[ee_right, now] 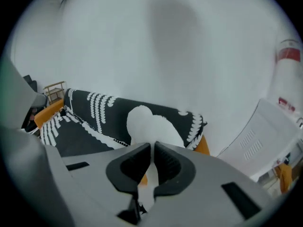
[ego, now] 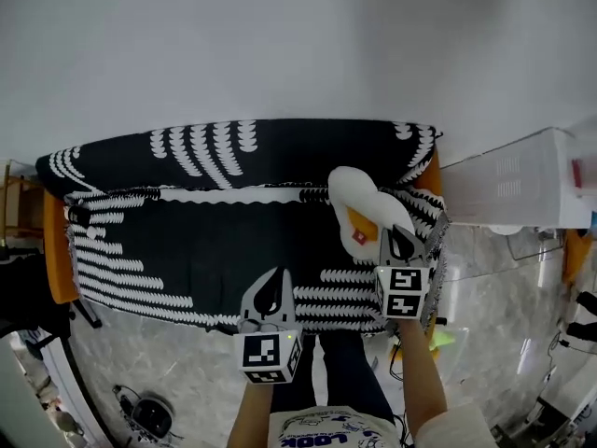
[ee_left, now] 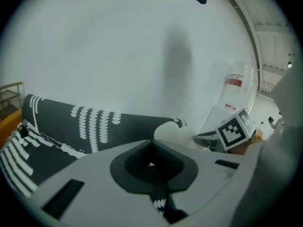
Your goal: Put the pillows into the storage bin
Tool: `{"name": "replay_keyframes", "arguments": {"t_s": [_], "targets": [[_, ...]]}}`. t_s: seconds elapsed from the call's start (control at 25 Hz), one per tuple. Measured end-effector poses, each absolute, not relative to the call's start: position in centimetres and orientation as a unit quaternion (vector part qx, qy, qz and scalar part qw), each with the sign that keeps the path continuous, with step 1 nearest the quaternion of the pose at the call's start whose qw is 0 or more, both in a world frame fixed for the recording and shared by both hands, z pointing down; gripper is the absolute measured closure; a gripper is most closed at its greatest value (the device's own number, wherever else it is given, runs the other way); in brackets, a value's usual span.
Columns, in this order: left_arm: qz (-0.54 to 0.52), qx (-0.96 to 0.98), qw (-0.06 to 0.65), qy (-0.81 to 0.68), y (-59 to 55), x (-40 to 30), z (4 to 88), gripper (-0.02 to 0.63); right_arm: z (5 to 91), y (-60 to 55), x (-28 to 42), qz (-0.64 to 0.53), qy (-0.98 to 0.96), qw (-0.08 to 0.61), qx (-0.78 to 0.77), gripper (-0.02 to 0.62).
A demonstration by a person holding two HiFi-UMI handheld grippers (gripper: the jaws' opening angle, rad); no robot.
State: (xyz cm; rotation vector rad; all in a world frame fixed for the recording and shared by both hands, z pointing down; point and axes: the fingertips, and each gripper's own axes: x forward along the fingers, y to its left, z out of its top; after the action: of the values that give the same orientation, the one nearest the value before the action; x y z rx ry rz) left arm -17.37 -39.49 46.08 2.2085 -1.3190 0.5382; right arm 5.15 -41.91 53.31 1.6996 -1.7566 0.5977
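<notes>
A white pillow with an orange patch and a small red tag hangs over the right end of the sofa, which wears a black cover with white patterns. My right gripper is shut on the pillow's lower edge; in the right gripper view the white fabric is pinched between the pads. My left gripper hovers over the sofa's front edge, shut and holding nothing. The white storage bin stands to the right of the sofa.
A white wall rises behind the sofa. A wooden rack stands at its left end. On the marbled floor lies a dark round device. Clutter and cables sit at the far right.
</notes>
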Motion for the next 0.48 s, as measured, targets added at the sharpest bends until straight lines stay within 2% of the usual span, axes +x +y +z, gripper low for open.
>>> {"name": "replay_keyframes", "arguments": {"t_s": [0.48], "targets": [[0.168, 0.882, 0.194, -0.394, -34.5, -16.5, 38.5, 0.592, 39.6, -30.4, 5.5, 0.178, -0.591, 0.248, 0.747, 0.561]]}}
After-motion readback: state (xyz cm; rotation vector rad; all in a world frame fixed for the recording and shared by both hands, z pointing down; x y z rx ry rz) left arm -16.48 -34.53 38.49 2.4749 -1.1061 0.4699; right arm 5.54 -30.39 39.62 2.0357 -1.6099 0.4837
